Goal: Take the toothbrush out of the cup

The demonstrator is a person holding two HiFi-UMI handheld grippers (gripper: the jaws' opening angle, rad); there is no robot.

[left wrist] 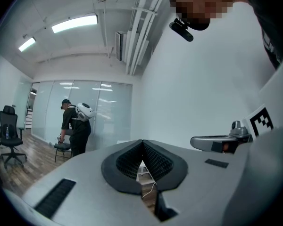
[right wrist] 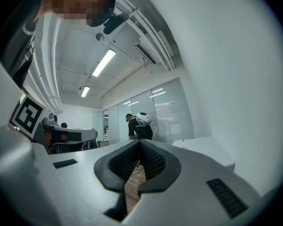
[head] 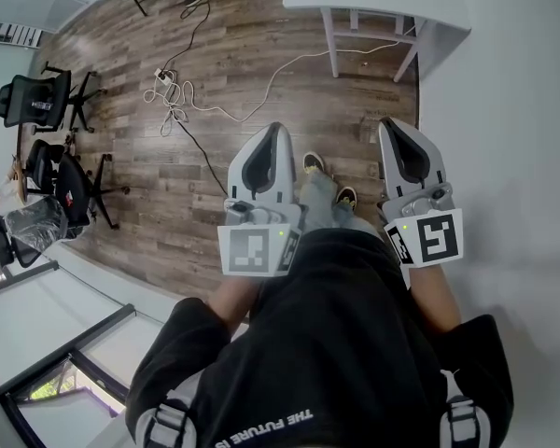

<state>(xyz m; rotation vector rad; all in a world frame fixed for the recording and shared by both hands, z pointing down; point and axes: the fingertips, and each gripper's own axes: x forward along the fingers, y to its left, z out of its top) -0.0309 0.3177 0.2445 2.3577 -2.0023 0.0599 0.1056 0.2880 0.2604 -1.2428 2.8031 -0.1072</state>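
No toothbrush or cup shows in any view. In the head view both grippers are held at waist height over the wooden floor, pointing away from the person's body. The left gripper (head: 273, 129) has its jaws together with nothing between them, and its marker cube sits just below. The right gripper (head: 390, 124) is likewise shut and empty, close to the white wall. In the left gripper view the left gripper (left wrist: 142, 143) has its tips meeting. The right gripper view shows the right gripper (right wrist: 140, 141) with its tips meeting too.
A white table (head: 383, 3) stands ahead against the wall on the right. Cables and a power strip (head: 168, 87) lie on the wood floor (head: 233, 54). Office chairs (head: 37, 101) and a seated person (head: 19, 220) are at the left. A person with a white backpack (left wrist: 76, 124) stands by glass partitions.
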